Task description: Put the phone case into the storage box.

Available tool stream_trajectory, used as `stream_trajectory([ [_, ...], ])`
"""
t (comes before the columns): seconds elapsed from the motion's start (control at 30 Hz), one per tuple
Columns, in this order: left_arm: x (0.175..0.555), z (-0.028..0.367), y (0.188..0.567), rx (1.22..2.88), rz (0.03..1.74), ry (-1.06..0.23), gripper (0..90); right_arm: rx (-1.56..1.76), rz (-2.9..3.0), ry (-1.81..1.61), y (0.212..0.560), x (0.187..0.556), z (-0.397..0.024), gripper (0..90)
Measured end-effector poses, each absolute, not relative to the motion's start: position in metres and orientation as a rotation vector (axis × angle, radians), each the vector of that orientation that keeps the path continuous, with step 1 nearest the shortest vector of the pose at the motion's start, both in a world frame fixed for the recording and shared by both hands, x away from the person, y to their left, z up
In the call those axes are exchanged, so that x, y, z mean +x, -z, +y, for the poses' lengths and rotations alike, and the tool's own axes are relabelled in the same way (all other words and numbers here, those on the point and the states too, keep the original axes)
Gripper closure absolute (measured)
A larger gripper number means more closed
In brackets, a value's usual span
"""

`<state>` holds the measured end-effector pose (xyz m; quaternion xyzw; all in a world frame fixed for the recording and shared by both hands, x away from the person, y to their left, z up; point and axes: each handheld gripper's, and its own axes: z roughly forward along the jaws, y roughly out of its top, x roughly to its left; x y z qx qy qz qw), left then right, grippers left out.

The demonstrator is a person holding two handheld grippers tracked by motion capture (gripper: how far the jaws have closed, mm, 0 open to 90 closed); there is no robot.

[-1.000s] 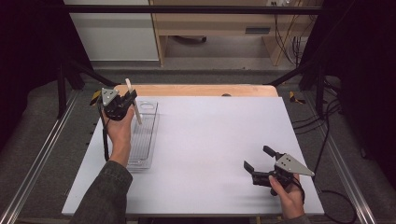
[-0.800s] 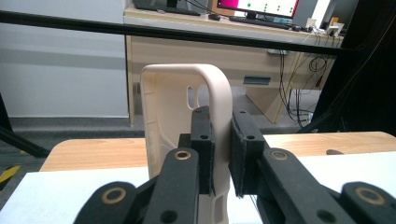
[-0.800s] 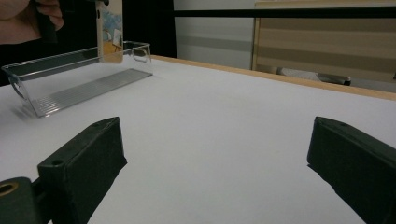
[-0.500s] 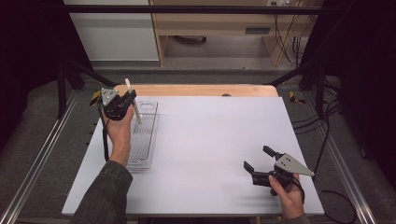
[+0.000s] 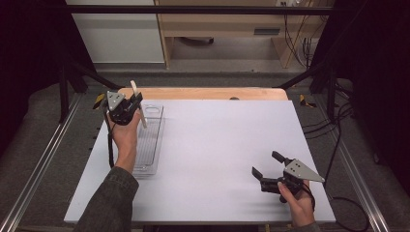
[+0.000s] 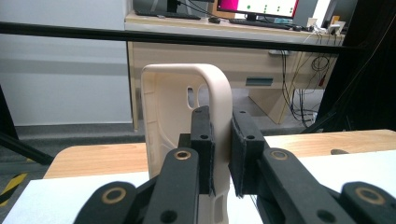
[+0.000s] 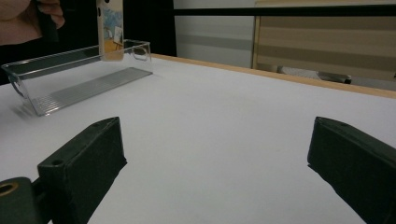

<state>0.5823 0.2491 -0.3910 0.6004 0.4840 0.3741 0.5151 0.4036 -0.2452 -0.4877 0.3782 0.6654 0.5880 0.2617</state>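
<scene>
Left claw (image 6: pixel 219 154) clamped on cream phone case (image 6: pixel 173 107), case bottom cut off, right claw (image 7: pixel 215 158) wide, nothing in it

- The phone case (image 6: pixel 180 140) has its lower end hidden behind the left gripper (image 6: pixel 220 154).
- In the right gripper view its top is cut off.

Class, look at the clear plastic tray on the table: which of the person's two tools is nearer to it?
Left. The left tool hangs above the clear tray, gripping a cream phone case. The right tool sits far across the table, open.
</scene>
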Motion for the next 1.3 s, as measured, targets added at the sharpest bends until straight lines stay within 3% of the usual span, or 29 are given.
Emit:
stream_trajectory([
  [1.3, 0.591, 0.245, 0.407, 1.445, 1.196, -0.901, 80.6, 1.031, 1.813, -1.594, 0.489, 0.404, -0.244, 3.8],
])
